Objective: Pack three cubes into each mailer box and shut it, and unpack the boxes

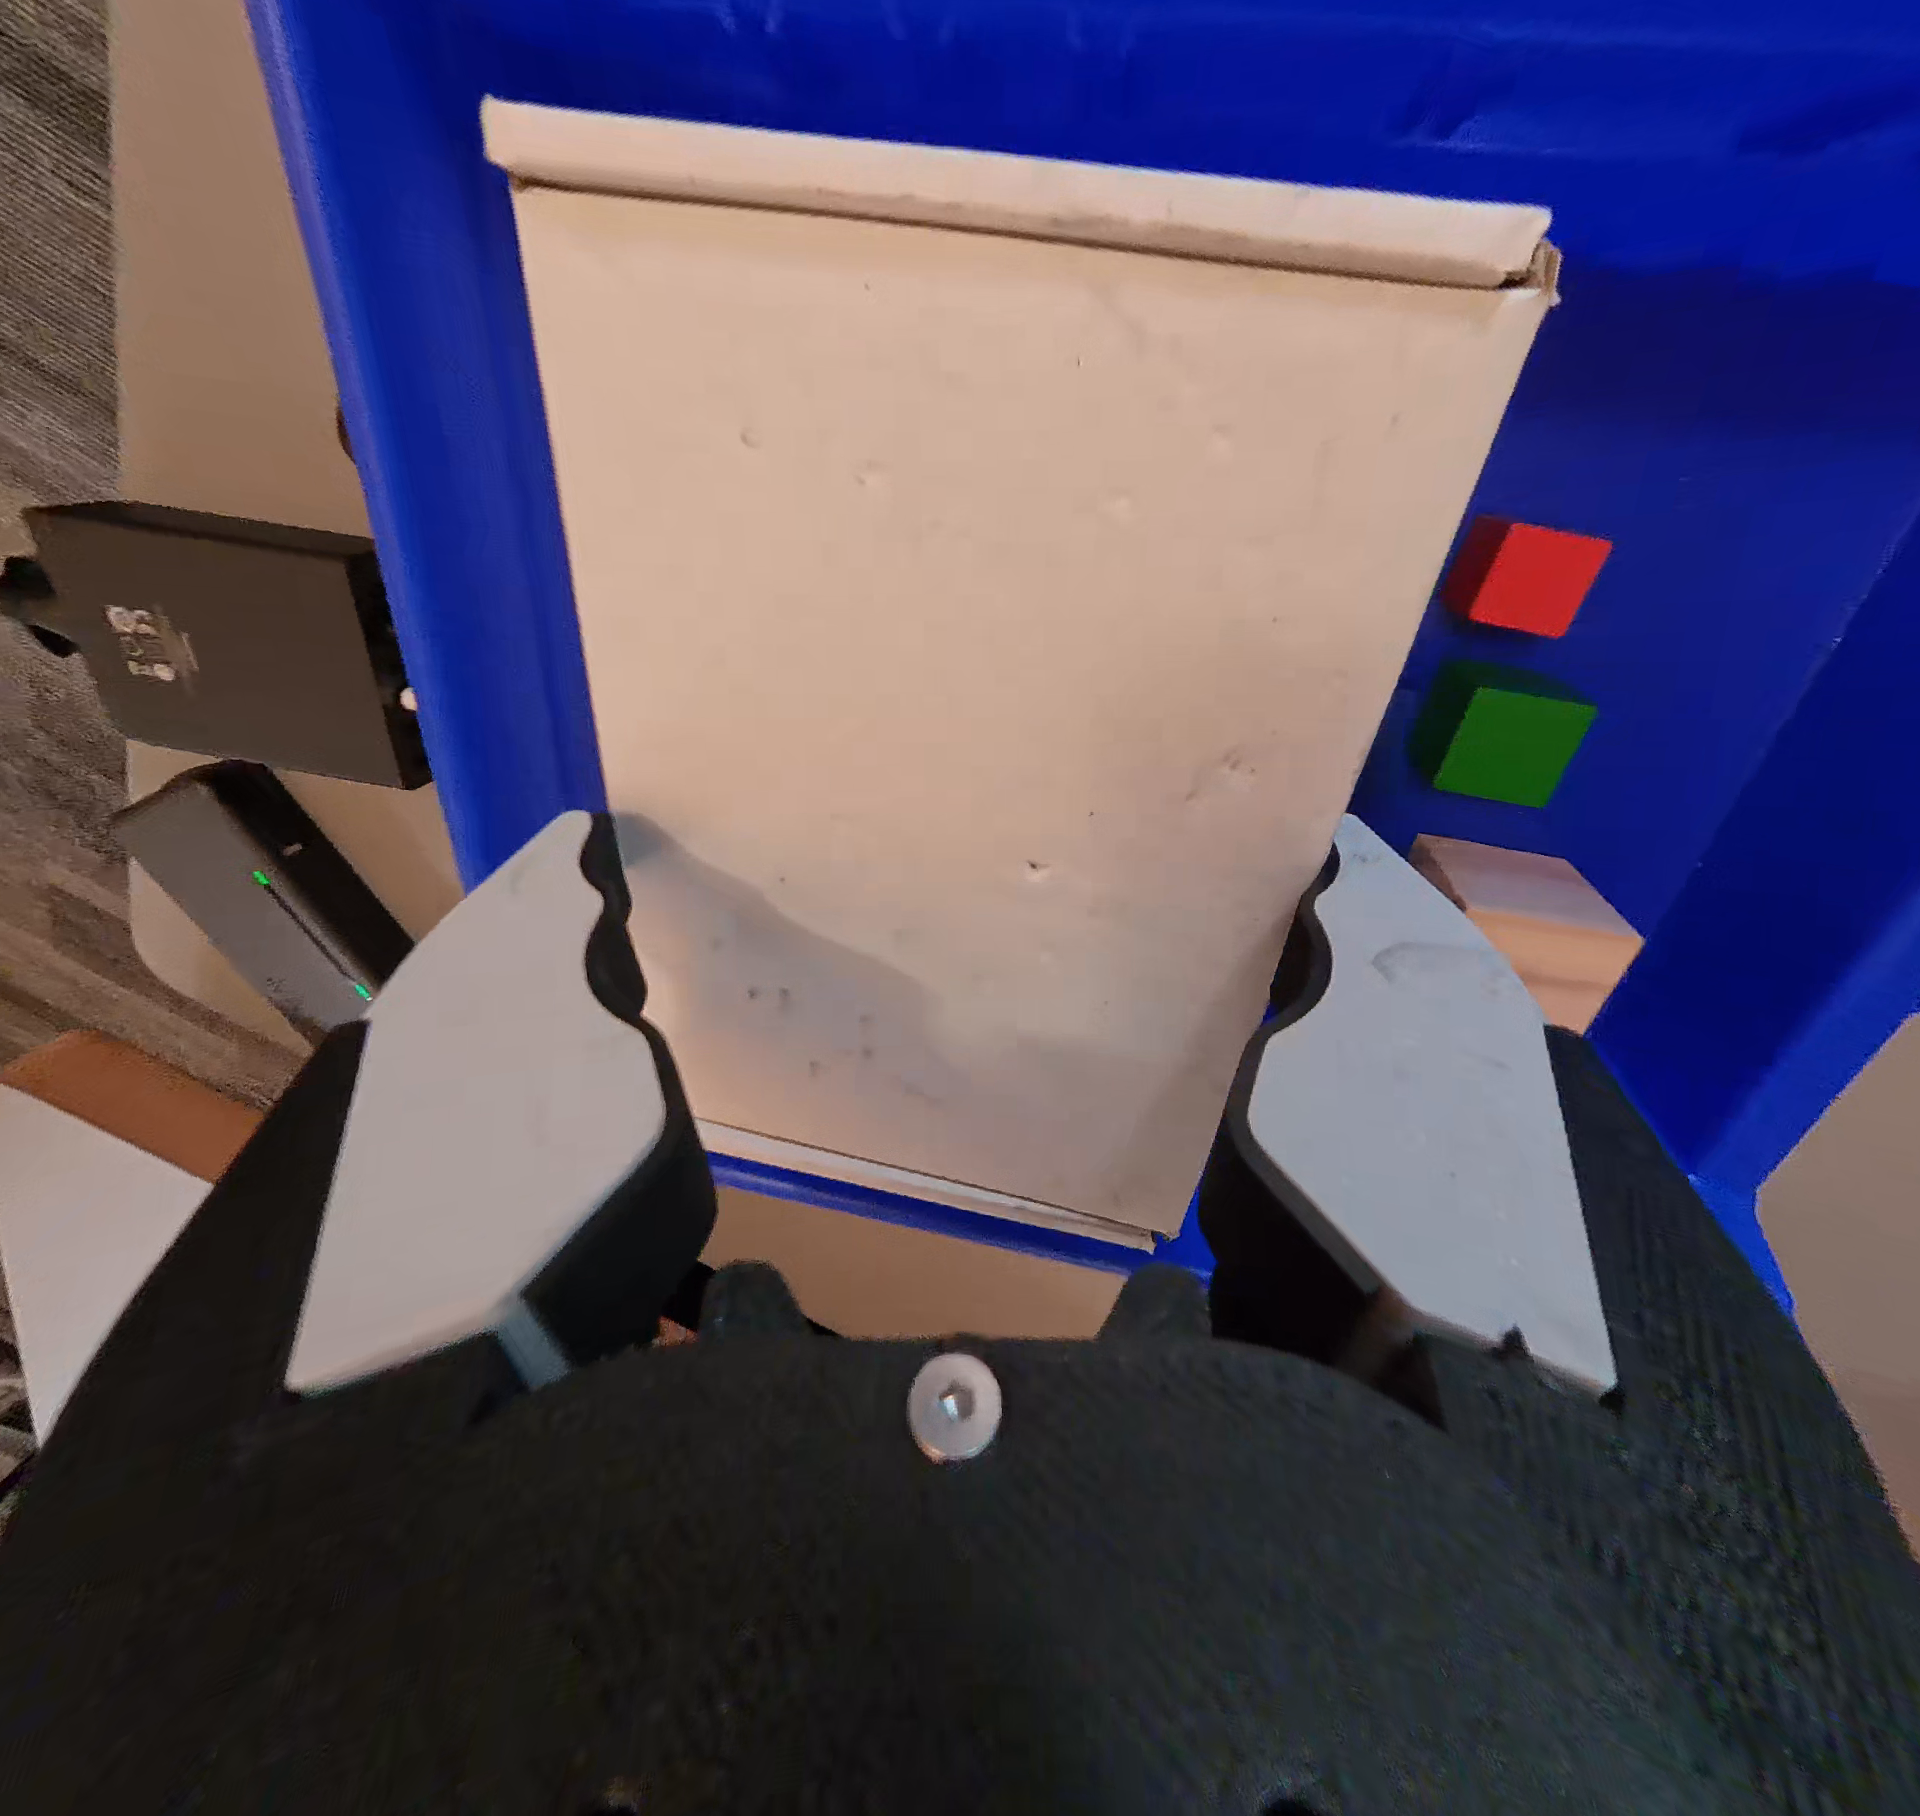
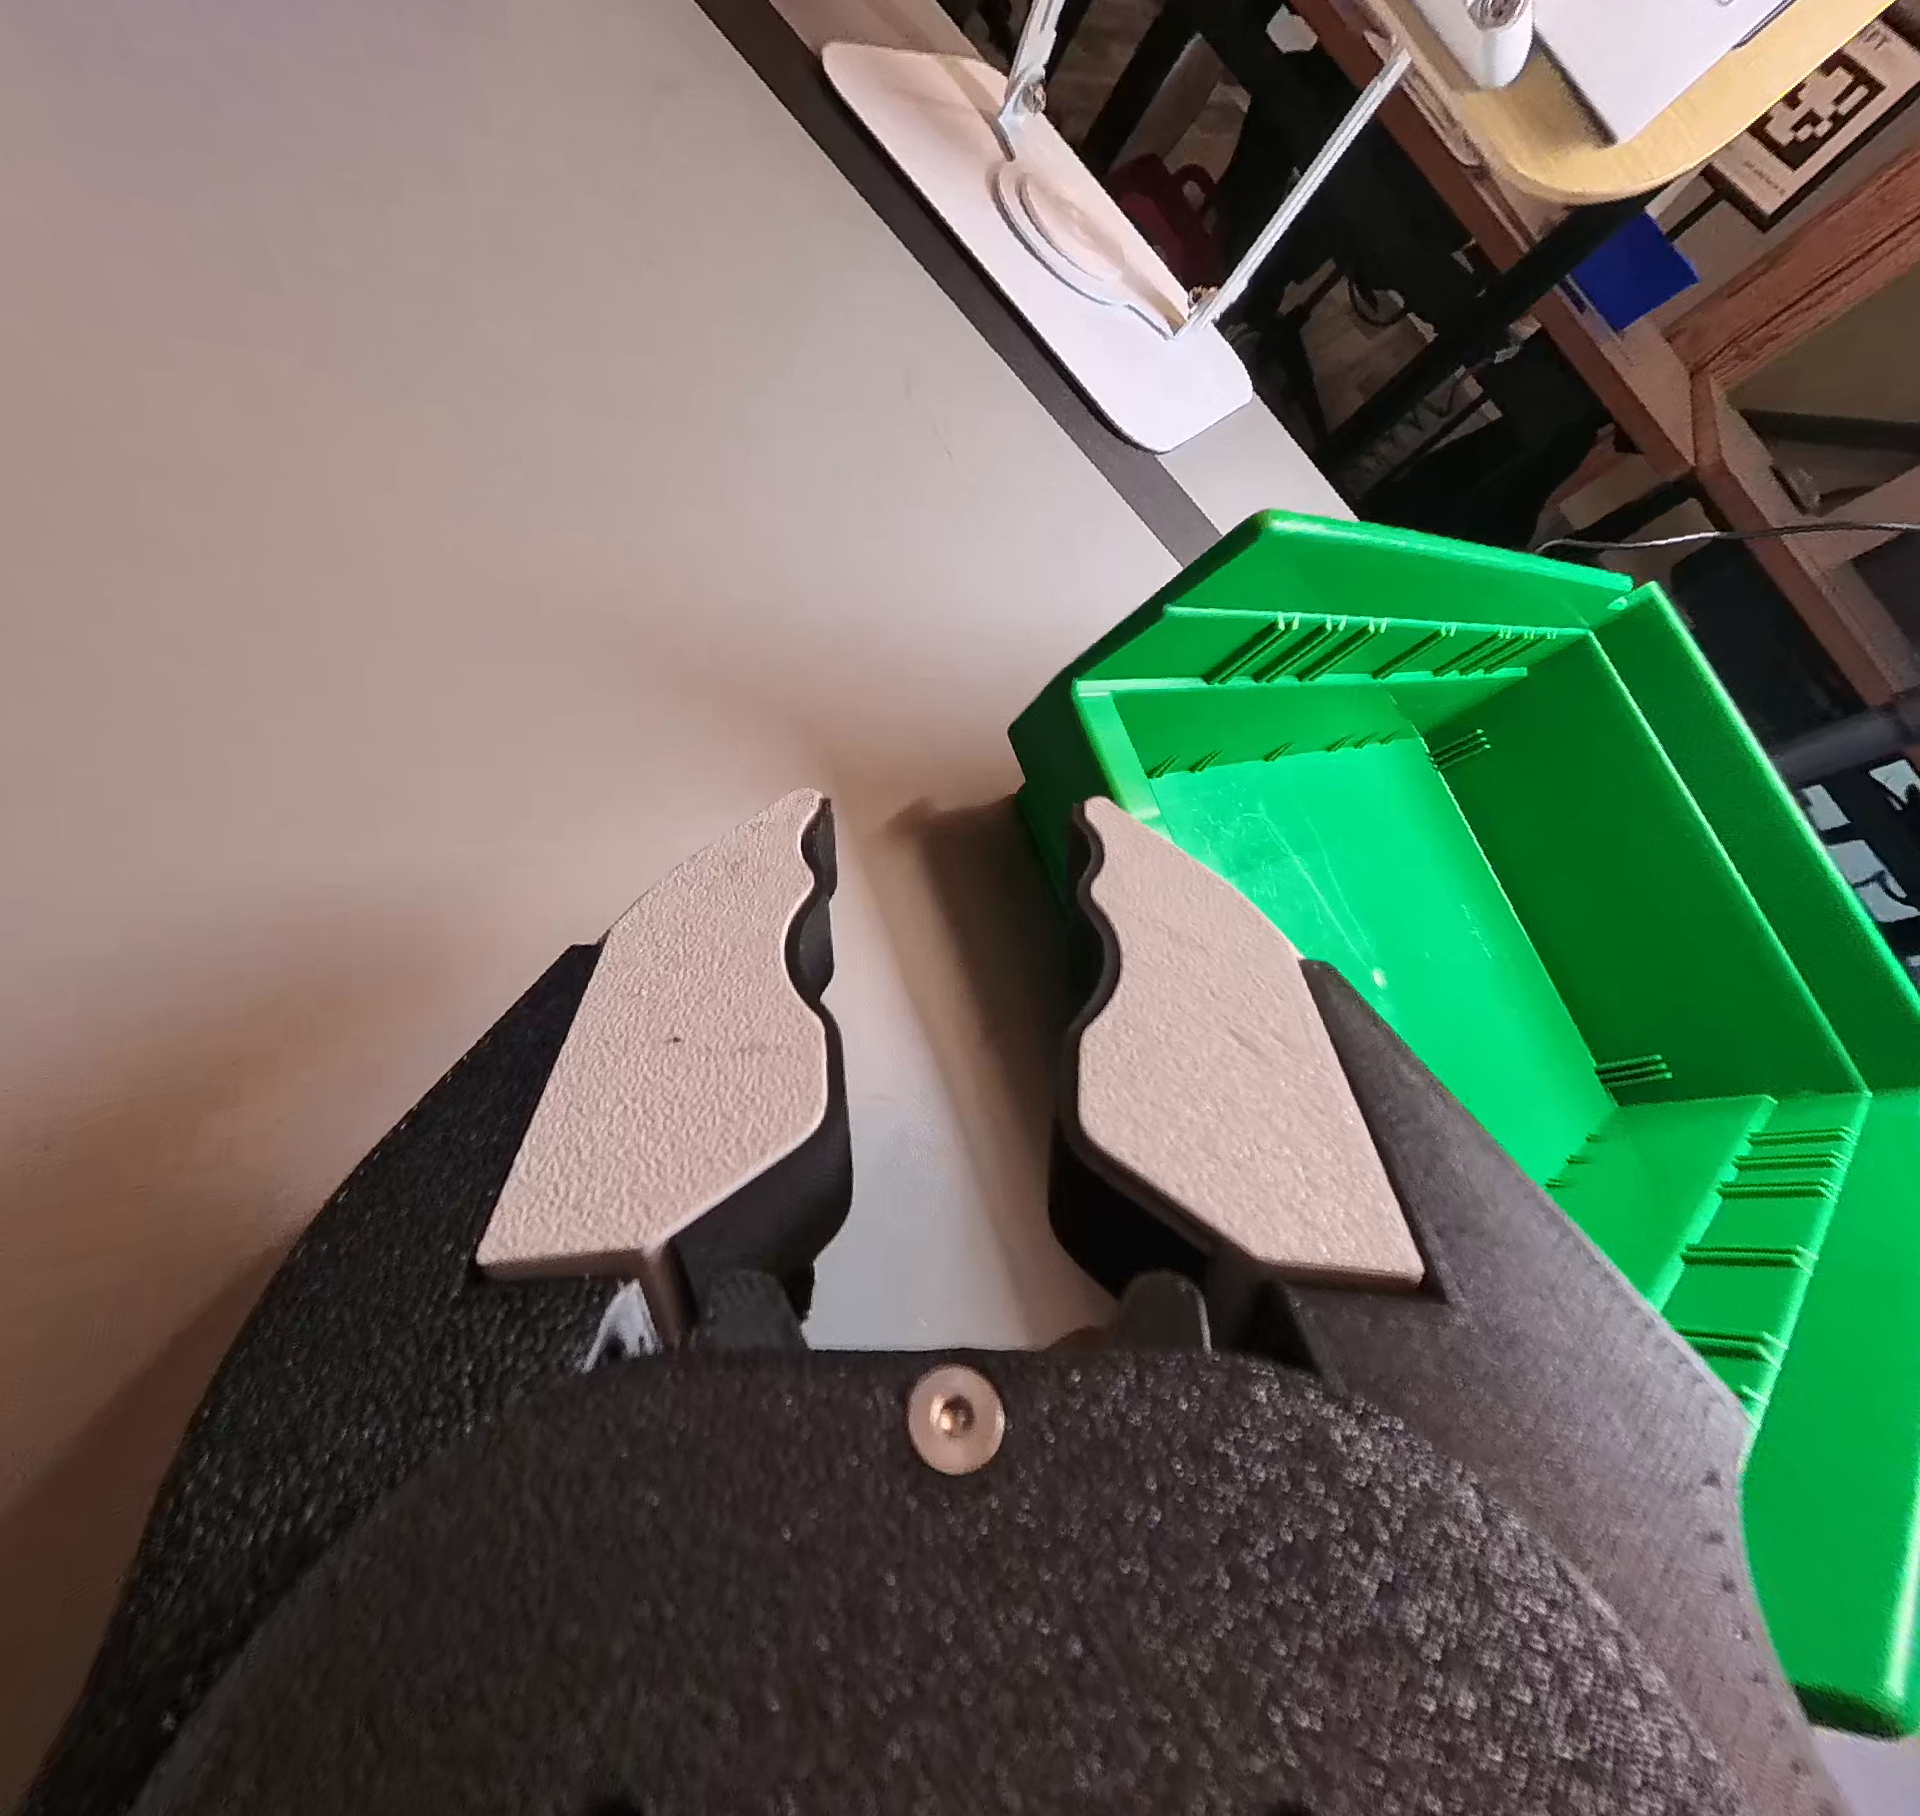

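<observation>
A closed white mailer box (image 1: 997,644) lies lengthwise in a blue bin (image 1: 436,416). My left gripper (image 1: 971,831) is spread wide, with both pads pressed against the box's long sides near its near end. A red cube (image 1: 1527,577), a green cube (image 1: 1507,732) and a pale wooden cube (image 1: 1527,914) sit in the blue bin to the right of the box. My right gripper (image 2: 951,816) is open and empty above the beige table (image 2: 416,519). Its right finger overlaps the left rim of an empty green bin (image 2: 1507,883).
Two black electronic units (image 1: 229,644) sit on the table left of the blue bin, with a brown cardboard piece (image 1: 114,1091) nearer me. A white lamp base (image 2: 1049,239) stands at the table's far edge. Wooden shelving (image 2: 1662,312) stands beyond it. One gripper's finger ends stand about 55 centimeters off the other's. About 8 centimeters separates my left fingertips from the green cube (image 1: 1507,732).
</observation>
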{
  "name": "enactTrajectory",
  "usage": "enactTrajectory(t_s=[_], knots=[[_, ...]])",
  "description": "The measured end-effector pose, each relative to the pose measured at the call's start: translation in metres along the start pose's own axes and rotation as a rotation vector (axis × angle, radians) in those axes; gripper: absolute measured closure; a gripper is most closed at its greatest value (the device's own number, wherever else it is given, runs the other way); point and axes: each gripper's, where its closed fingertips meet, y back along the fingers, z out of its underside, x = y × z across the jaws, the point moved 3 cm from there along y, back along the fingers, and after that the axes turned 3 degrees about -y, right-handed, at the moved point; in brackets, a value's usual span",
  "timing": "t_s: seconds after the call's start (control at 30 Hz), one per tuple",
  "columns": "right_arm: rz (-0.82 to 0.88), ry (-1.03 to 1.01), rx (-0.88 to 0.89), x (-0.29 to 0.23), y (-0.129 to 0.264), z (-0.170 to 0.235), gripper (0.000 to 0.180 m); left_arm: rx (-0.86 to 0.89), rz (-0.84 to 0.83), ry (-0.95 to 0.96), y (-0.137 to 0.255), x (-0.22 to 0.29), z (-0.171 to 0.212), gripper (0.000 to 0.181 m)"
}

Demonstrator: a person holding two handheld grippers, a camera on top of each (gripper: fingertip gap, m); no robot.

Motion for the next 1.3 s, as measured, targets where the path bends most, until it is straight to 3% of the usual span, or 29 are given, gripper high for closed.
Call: enactTrajectory(t_s=[0.23, 0.47, 0.63, 0.77, 0.9, 1.03, 1.13, 1.3], knots=[[-0.011, 0.001, 0.091, -0.010, 0.008, -0.019, 0.138, 0.172, -0.087, -0.038, 0.072, 0.028, -0.016, 0.061], [-0.046, 0.121, 0.252, -0.046, 0.010, -0.060, 0.129, 0.318, 0.069, -0.267, 0.129, 0.151, -0.077, 0.060], [-0.087, 0.321, 0.360, -0.088, 0.018, -0.089, 0.123, 0.358, 0.276, -0.414, 0.118, 0.249, -0.125, 0.060], [-0.054, 0.431, 0.426, -0.106, 0.031, -0.102, 0.107, 0.341, 0.396, -0.463, 0.091, 0.306, -0.154, 0.061], [0.018, 0.541, 0.503, -0.114, 0.046, -0.113, 0.094, 0.289, 0.498, -0.498, 0.058, 0.353, -0.169, 0.060], [-0.083, 0.680, 0.515, -0.145, 0.047, -0.103, 0.098, 0.230, 0.599, -0.511, 0.038, 0.382, -0.172, 0.060], [-0.178, 0.622, 0.513, -0.152, 0.045, -0.092, 0.104, 0.283, 0.615, -0.509, 0.035, 0.386, -0.174, 0.067], [-0.432, 0.268, 0.446, -0.135, 0.041, -0.080, 0.106, 0.645, 0.607, -0.450, 0.062, 0.380, -0.183, 0.065]])
